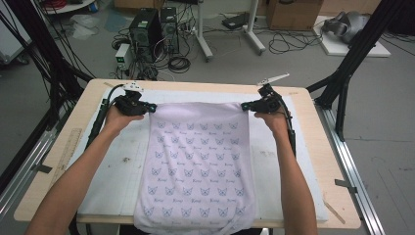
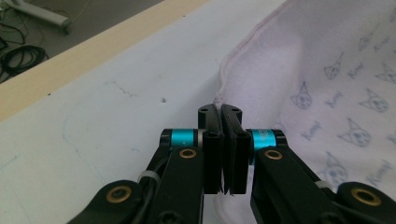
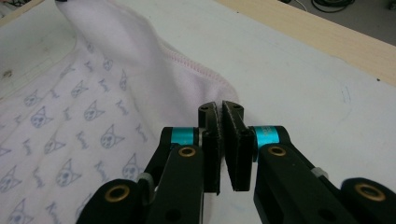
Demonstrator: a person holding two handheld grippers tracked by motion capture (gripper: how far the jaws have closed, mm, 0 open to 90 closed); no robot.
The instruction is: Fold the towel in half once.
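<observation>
Left tongs [image 1: 149,107] and right tongs [image 1: 246,105] are each clamping a far corner of the pale pink cat-print cloth [image 1: 195,161], which is lying flat on the white counter mat [image 1: 112,166], near edge overhanging; fold probably just starting, nothing folded yet.

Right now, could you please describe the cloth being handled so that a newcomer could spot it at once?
Look at the wooden table with the white mat. Down the mat's middle lies a pale pink towel, its far corners pinched by the left gripper and right gripper. It alone bears rows of small blue cat faces.
</observation>
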